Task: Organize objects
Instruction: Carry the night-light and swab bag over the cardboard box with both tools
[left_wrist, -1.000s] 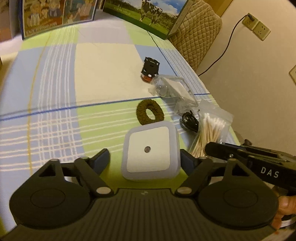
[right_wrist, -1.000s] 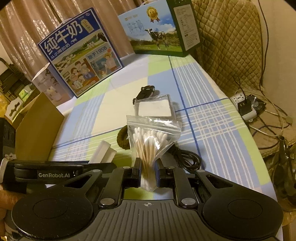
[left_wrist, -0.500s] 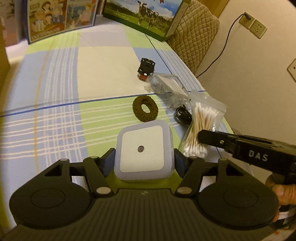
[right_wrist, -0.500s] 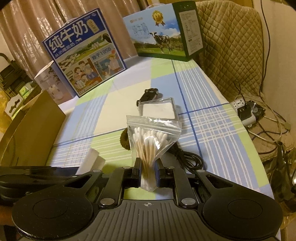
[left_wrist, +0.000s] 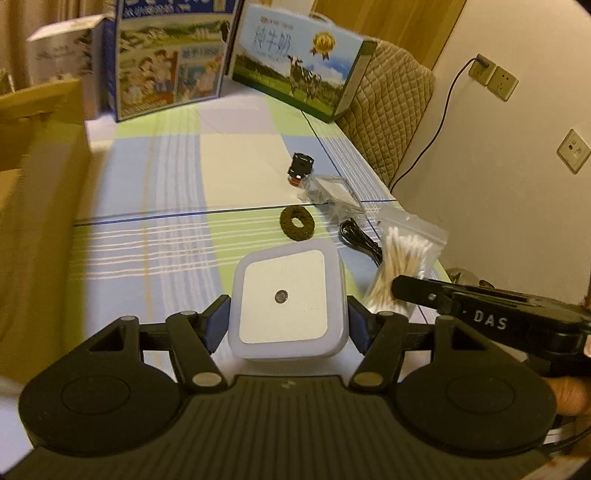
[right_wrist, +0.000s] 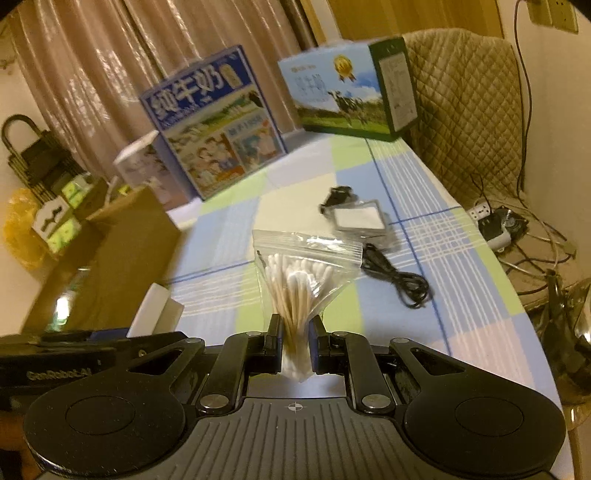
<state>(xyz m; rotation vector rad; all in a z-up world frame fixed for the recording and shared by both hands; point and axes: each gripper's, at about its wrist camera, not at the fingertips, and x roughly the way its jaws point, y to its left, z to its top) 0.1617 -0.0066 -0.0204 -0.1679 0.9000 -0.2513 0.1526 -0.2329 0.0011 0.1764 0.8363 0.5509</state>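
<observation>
Checked cloth in blue, green and cream covers the desk (left_wrist: 155, 206), with curtains behind it and a quilted chair back (right_wrist: 461, 110) at its far right edge. Two milk cartons stand at the far end: a blue one (right_wrist: 218, 125) on the left and a green-sided one with a cow picture (right_wrist: 351, 88) on the right. A cardboard box (right_wrist: 110, 266) sits at the left edge.

Left hand-held gripper (left_wrist: 288, 317): jaws clamped on a square white night light (left_wrist: 288, 302), one pad against each side wall. The light is clear of the cloth, face up, with a small round sensor at its centre.

Right hand-held gripper (right_wrist: 293, 343): jaws closed together on the lower end of a clear zip bag of cotton swabs (right_wrist: 303, 273). The bag stands upright above the pads, its zip edge at the top.

Items lying on the desk:
- A brown hair tie (left_wrist: 297, 223), just beyond the night light.
- A coiled black cable (right_wrist: 395, 277), to the right of the swab bag.
- A clear packet with a white insert (right_wrist: 360, 219), beyond the cable.
- A small black object with a red part (left_wrist: 301, 168), touching or just beside the far side of the packet; its type cannot be determined.
</observation>
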